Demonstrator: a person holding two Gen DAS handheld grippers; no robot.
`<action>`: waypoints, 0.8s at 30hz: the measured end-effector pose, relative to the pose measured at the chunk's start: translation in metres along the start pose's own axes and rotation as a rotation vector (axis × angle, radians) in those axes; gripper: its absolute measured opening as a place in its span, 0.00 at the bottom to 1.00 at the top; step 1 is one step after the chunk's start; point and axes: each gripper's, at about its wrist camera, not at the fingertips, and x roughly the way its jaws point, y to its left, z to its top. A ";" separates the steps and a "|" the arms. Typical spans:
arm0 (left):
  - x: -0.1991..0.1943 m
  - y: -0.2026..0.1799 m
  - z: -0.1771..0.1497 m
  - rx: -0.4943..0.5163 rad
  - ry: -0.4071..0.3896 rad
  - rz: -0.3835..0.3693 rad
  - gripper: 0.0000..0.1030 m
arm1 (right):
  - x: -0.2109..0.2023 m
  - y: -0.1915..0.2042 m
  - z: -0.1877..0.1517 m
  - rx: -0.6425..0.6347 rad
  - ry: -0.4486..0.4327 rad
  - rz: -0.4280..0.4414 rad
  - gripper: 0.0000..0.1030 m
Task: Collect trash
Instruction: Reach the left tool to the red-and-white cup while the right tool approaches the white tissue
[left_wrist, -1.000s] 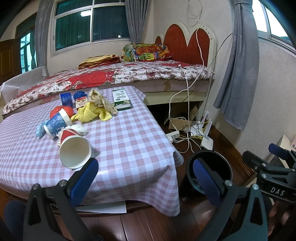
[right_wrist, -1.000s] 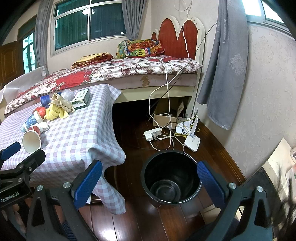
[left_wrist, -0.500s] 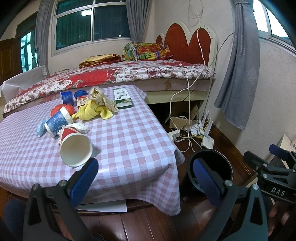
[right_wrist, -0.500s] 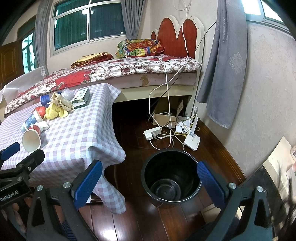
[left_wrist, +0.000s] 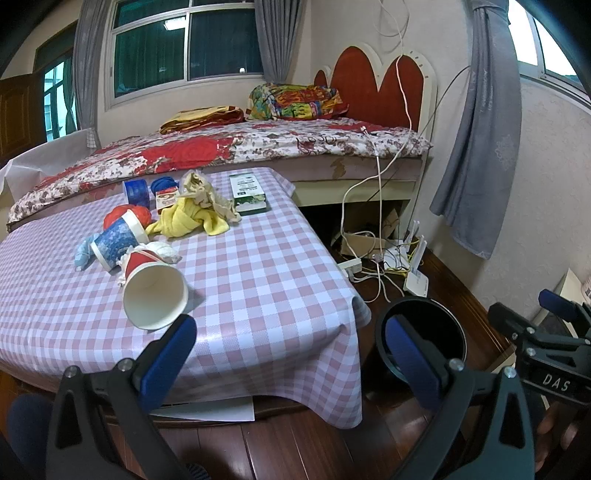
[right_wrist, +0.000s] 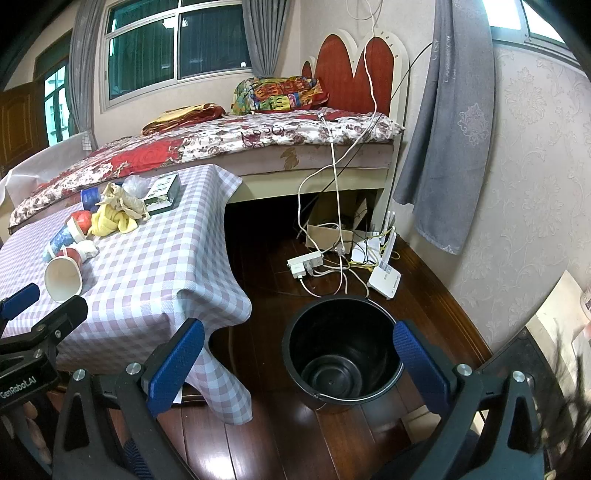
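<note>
Both grippers hang wide open and empty, the left gripper (left_wrist: 284, 354) near the table (left_wrist: 258, 295), the right gripper (right_wrist: 299, 354) over the black bin (right_wrist: 341, 354) on the floor. The paper cup (left_wrist: 155, 297) lies tipped at the near edge; a clumsy nudge rolls it off. The yellow cloth (left_wrist: 188, 221) may snag neighbouring scraps.

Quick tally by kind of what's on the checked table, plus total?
Paper cups: 2 (red, blue)
Boxes: 2 (green, small red)
Tape rolls: 1, blue
Cloths: 1, yellow
Crumpled brown paper: 1
Total: 7, other bits unclear.
</note>
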 end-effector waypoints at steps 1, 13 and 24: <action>0.000 0.000 0.000 0.000 0.001 -0.001 1.00 | 0.000 0.000 0.000 0.001 0.000 0.001 1.00; 0.001 0.009 -0.003 -0.006 0.009 0.022 1.00 | 0.004 0.005 -0.004 -0.002 0.007 0.008 1.00; 0.029 0.045 0.008 -0.063 0.009 0.179 1.00 | 0.022 0.022 0.003 -0.029 0.011 0.056 1.00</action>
